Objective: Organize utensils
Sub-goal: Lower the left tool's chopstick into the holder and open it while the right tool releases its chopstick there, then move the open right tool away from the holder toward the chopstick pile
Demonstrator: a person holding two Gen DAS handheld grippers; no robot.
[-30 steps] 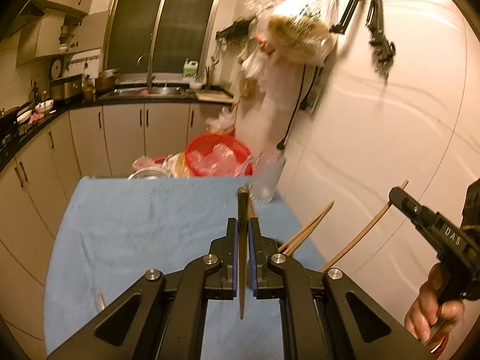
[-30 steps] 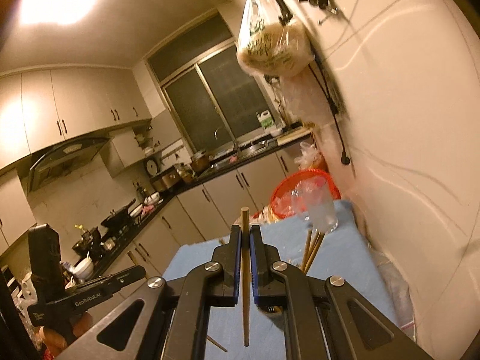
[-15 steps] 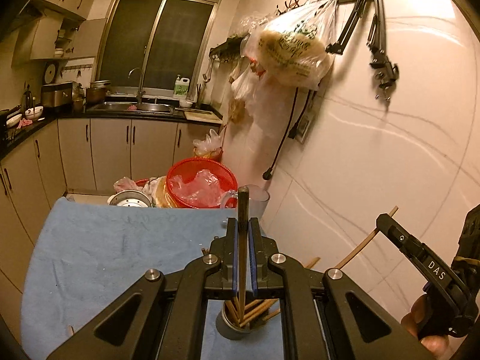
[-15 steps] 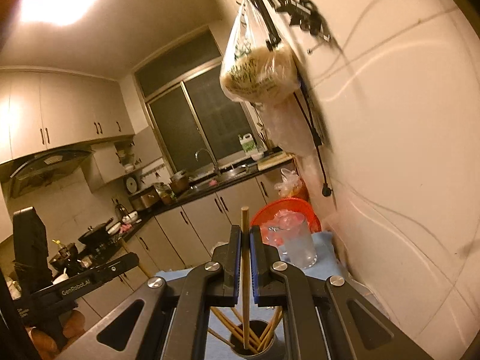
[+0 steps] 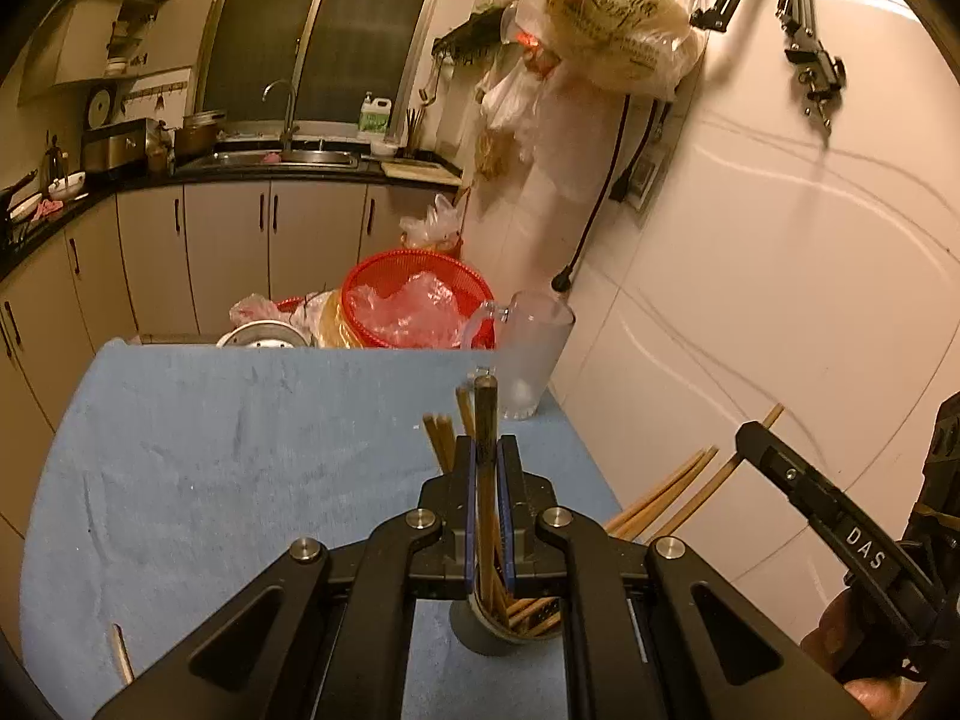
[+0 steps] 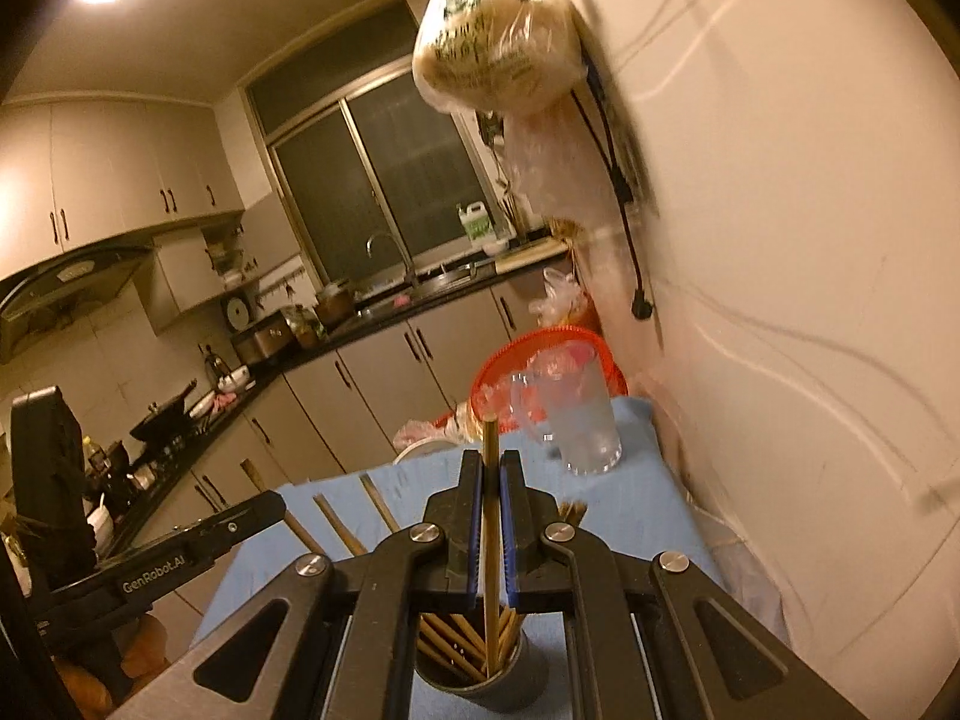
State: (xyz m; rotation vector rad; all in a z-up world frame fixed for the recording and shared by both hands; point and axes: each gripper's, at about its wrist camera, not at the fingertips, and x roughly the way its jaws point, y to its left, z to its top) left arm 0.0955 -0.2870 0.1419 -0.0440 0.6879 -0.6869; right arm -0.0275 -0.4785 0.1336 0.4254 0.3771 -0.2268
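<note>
Between the pads of the left gripper [image 5: 487, 516] a dark chopstick [image 5: 485, 420] is clamped, upright, with its lower end at the mouth of the holder [image 5: 480, 636]. The right gripper [image 6: 491, 525] is clenched on a pale chopstick [image 6: 490, 516] in the same way, and its tip is already inside the holder [image 6: 516, 684], among the sticks [image 6: 450, 642] that lean there. The holder stands on the blue cloth [image 5: 240, 450], near the right edge of the table, close to the wall [image 5: 750, 300].

I judge that the step in hand is to lower both chopsticks into the holder. To do it well, each stick should be kept nearly vertical and let go only when its tip is well below the rim; if the pads release too early, the stick may tip out over the right edge. The two grippers are close together over one small opening, so it seems safer to release one first.

The left view shows a loose stick [image 5: 122, 654] lying at the near left corner of the cloth, and some sticks leaning out toward the wall. The right view does not show these, but it looks down into the holder and shows how full it is. A glass jug [image 6: 579, 414] stands at the far right corner in both views.
</note>
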